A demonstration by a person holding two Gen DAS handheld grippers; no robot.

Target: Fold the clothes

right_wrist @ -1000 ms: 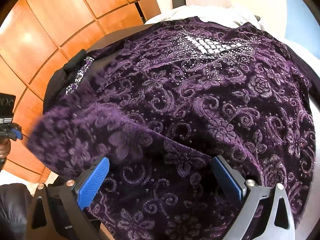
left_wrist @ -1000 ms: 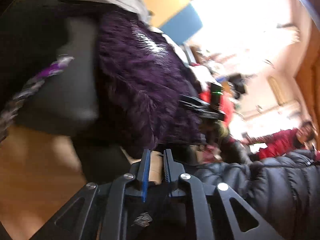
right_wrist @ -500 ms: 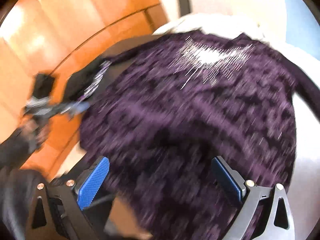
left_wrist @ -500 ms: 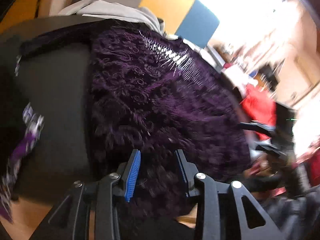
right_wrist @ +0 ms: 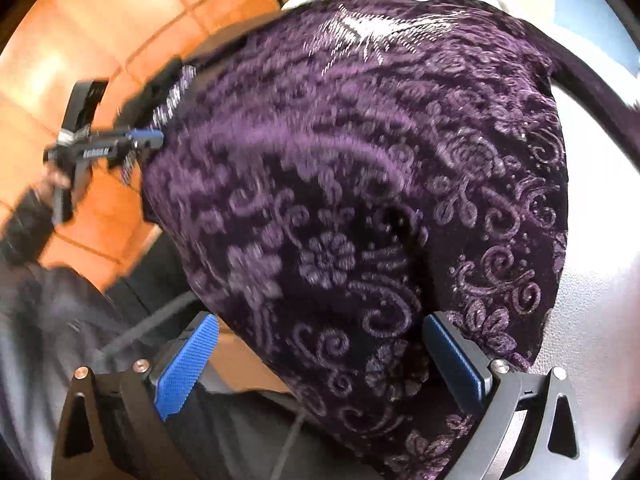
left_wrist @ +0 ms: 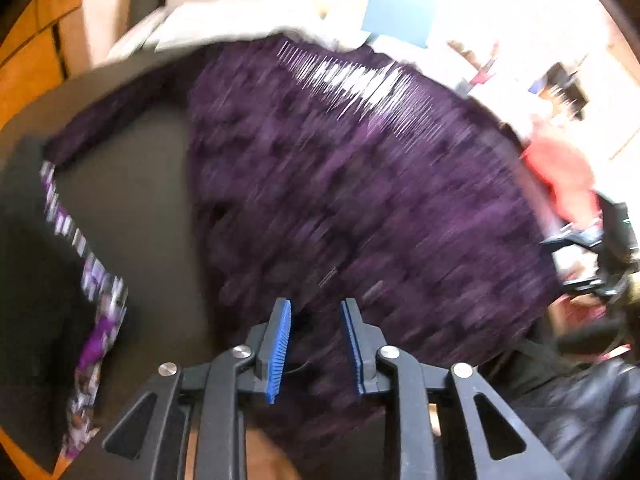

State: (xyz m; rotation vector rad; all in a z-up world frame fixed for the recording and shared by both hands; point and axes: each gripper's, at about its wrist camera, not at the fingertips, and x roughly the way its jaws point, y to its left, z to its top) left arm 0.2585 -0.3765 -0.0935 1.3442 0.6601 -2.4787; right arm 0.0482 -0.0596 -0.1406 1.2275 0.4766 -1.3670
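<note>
A purple velvet top with a floral pattern and silver sparkles at the neck lies spread on a dark round table. My left gripper hovers over the top's near hem, its jaws partly apart and closing, with dark fabric showing between the pads but not pressed. In the right wrist view the left gripper sits at the top's left edge. My right gripper stands wide open over the near hem, its fingers astride the cloth without pinching it. It also shows at the garment's right side.
A black garment with purple patterned trim lies at the table's left. Pale cloth is heaped at the far end. An orange tiled floor lies beyond. A person's dark puffy jacket is close on the near side.
The left gripper's jaws went from nearly shut to apart, and it swung across to the top's near hem. The lifted left fold now lies flat. The right gripper slid sideways, staying open.
</note>
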